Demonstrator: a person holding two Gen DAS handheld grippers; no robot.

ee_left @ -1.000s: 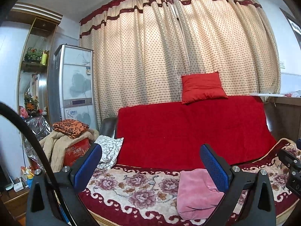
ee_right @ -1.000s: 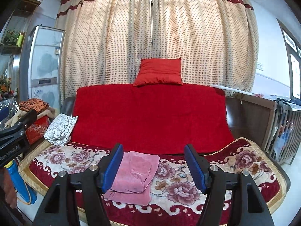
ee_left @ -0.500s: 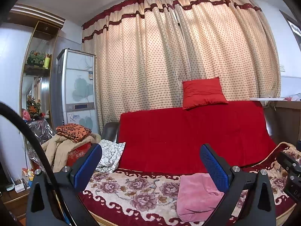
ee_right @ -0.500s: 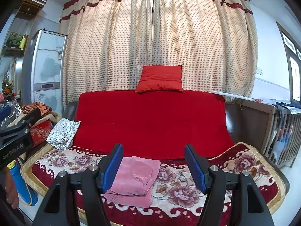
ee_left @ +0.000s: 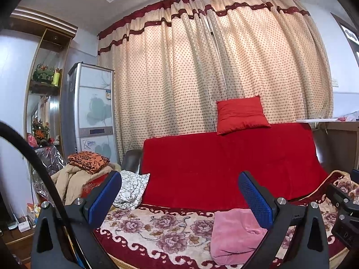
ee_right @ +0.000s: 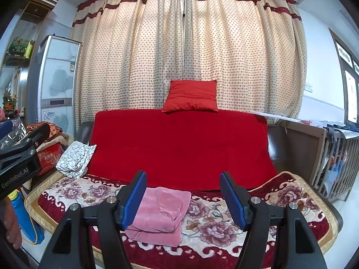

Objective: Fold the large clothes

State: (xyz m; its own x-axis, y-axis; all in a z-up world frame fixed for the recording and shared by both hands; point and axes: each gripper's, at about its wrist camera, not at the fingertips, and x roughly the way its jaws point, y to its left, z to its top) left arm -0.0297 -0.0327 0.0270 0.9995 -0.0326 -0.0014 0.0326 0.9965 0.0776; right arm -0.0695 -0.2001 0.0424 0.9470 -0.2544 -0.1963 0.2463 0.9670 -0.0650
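Pink garment (ee_right: 160,215), folded into a thick square, lies on the floral blanket (ee_right: 215,226) over the sofa seat, toward the front edge. Going left to right in the right wrist view: a patterned white cloth (ee_right: 75,158) sits at 9 o'clock from it on the sofa's end, the red throw (ee_right: 179,148) rises at 12 o'clock with a red cushion (ee_right: 190,96) on top. Left gripper (ee_left: 179,198) gapes wide, holding nothing. Right gripper (ee_right: 182,197) likewise stands wide apart and empty, short of the garment.
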